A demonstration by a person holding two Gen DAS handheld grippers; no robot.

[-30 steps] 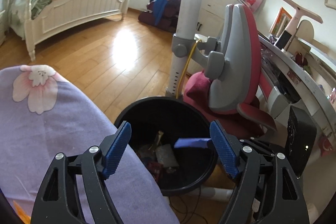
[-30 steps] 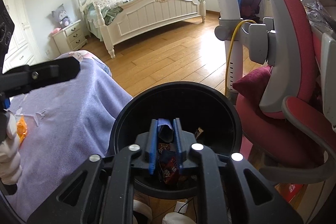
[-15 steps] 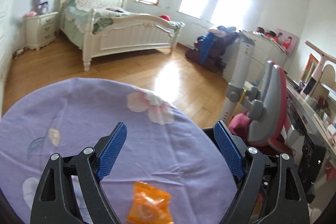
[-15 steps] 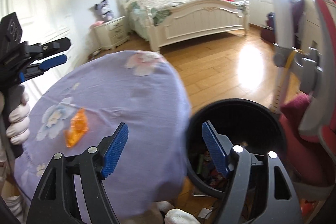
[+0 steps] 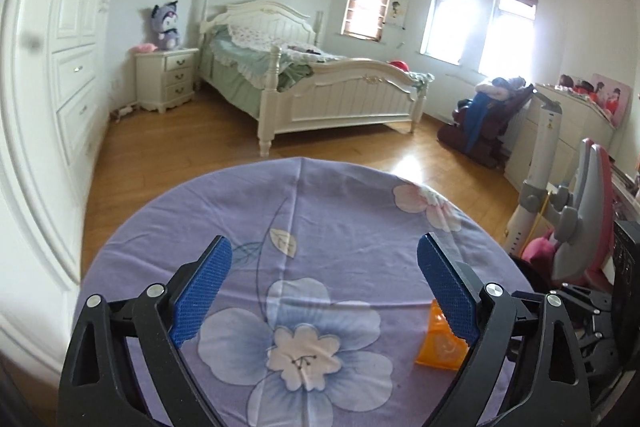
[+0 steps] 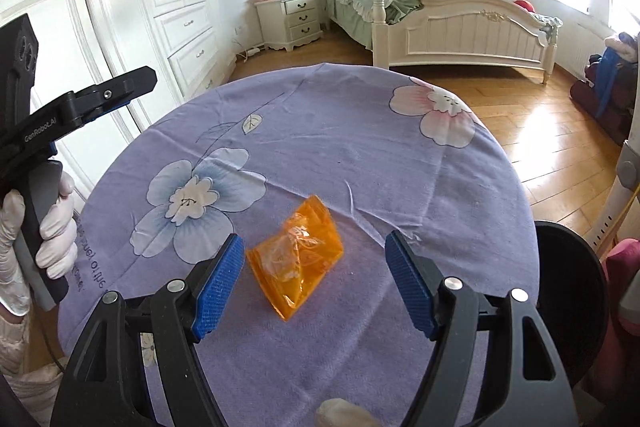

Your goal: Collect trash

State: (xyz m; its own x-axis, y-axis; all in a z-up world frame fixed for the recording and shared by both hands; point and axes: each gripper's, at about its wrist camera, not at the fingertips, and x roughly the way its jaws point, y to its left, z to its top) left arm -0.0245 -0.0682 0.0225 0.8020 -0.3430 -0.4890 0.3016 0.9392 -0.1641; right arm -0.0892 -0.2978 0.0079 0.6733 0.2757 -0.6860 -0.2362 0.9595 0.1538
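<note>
A crumpled orange plastic wrapper lies on the round table with the purple flowered cloth. My right gripper hovers over it, open, the wrapper lying between and just beyond its blue pads, untouched. My left gripper is over the table's left side with its jaws opening and nothing between them; the orange wrapper shows partly behind its right finger. In the right wrist view the left gripper is held up at the far left by a gloved hand. The black trash bin stands at the table's right edge.
A red and grey desk chair and a white stand are right of the table, beside the bin. A white bed, a nightstand and white wardrobes stand farther off across the wooden floor.
Both grippers swung left from the bin to over the table. The right gripper, earlier shut on a wrapper above the bin, opened and is empty. The left jaws widened.
</note>
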